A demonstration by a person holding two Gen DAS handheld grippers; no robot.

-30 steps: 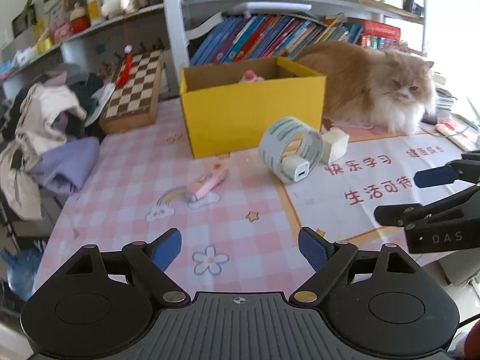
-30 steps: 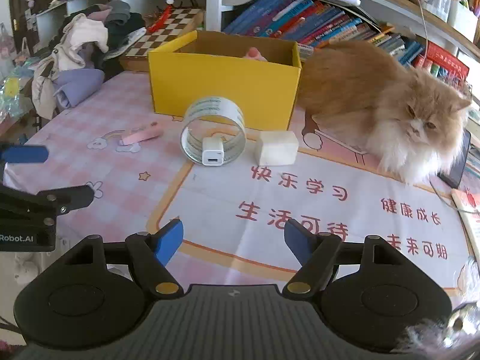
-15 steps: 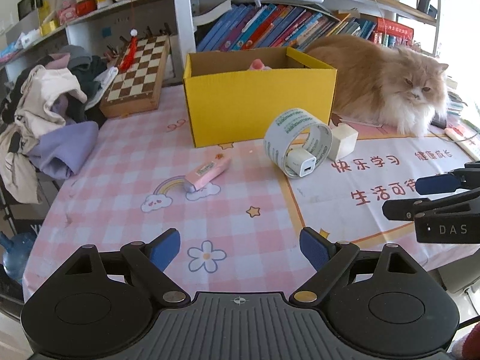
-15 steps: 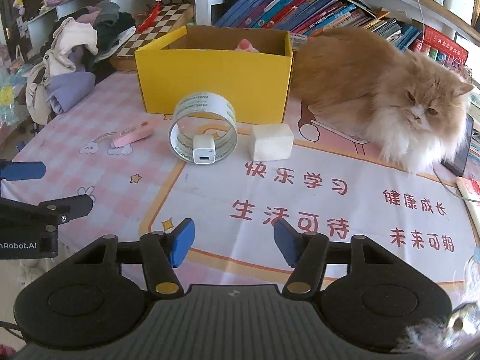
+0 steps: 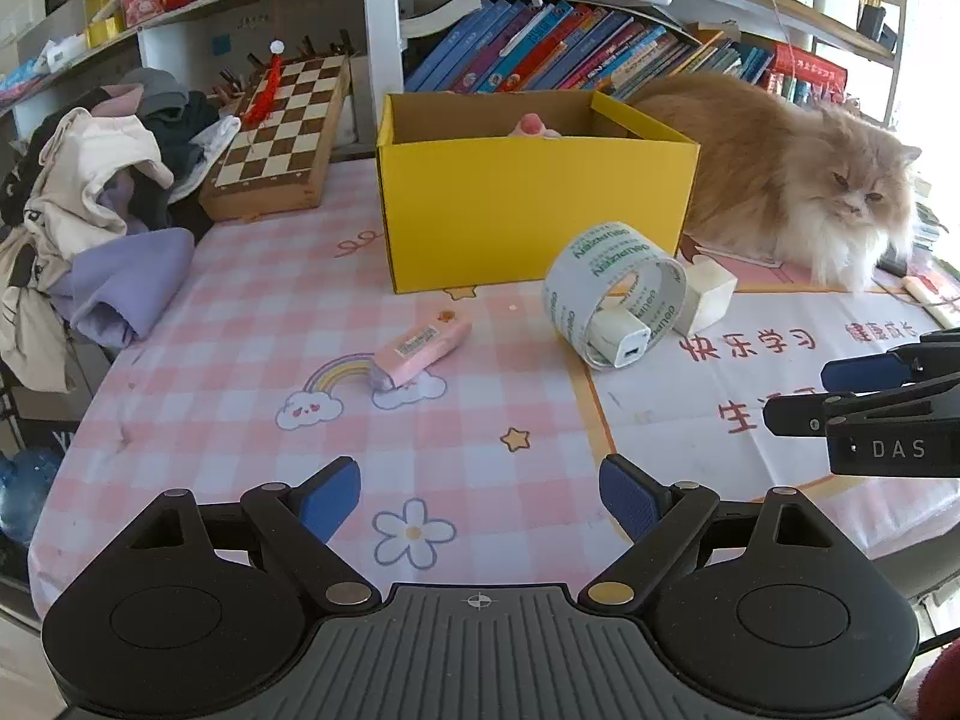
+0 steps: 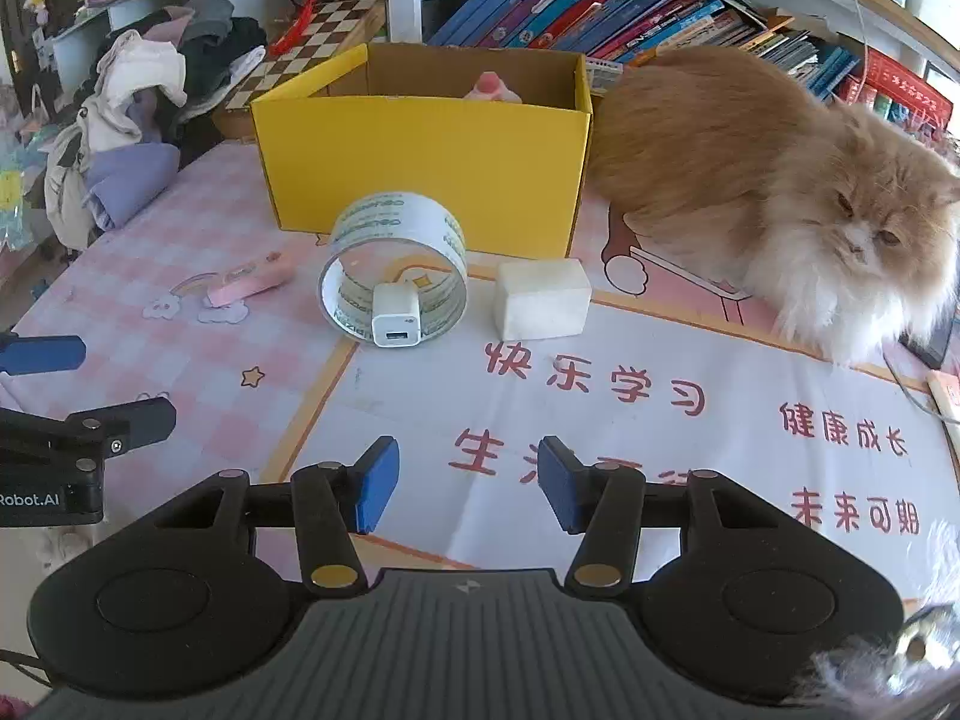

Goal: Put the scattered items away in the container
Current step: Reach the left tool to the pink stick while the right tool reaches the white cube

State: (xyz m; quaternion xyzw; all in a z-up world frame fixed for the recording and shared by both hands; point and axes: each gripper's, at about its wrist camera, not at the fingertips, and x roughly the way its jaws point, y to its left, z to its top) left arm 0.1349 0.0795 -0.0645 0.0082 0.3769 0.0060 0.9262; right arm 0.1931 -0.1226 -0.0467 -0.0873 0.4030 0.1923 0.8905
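Observation:
A yellow box (image 5: pixel 528 204) (image 6: pixel 420 162) stands open at the middle of the table, a pink item (image 5: pixel 534 125) showing inside. In front of it a tape roll (image 5: pixel 612 291) (image 6: pixel 393 282) stands on edge with a white charger (image 5: pixel 618 345) (image 6: pixel 394 321) against it. A white block (image 5: pixel 708 297) (image 6: pixel 543 297) lies to its right, a pink eraser (image 5: pixel 420 348) (image 6: pixel 249 283) to its left. My left gripper (image 5: pixel 480 495) hovers open near the front edge, nothing between its fingers. My right gripper (image 6: pixel 465 483) has its jaws closing on empty air, well short of the charger.
A fluffy orange cat (image 5: pixel 792 180) (image 6: pixel 768 180) lies right of the box. A chessboard (image 5: pixel 282 132) and a heap of clothes (image 5: pixel 96 210) sit at the left. Shelves of books (image 5: pixel 570 48) run behind. The printed mat (image 6: pixel 660 420) covers the near right.
The right gripper's fingers have drawn closer together. Both grippers have edged toward the items, which now look slightly nearer.

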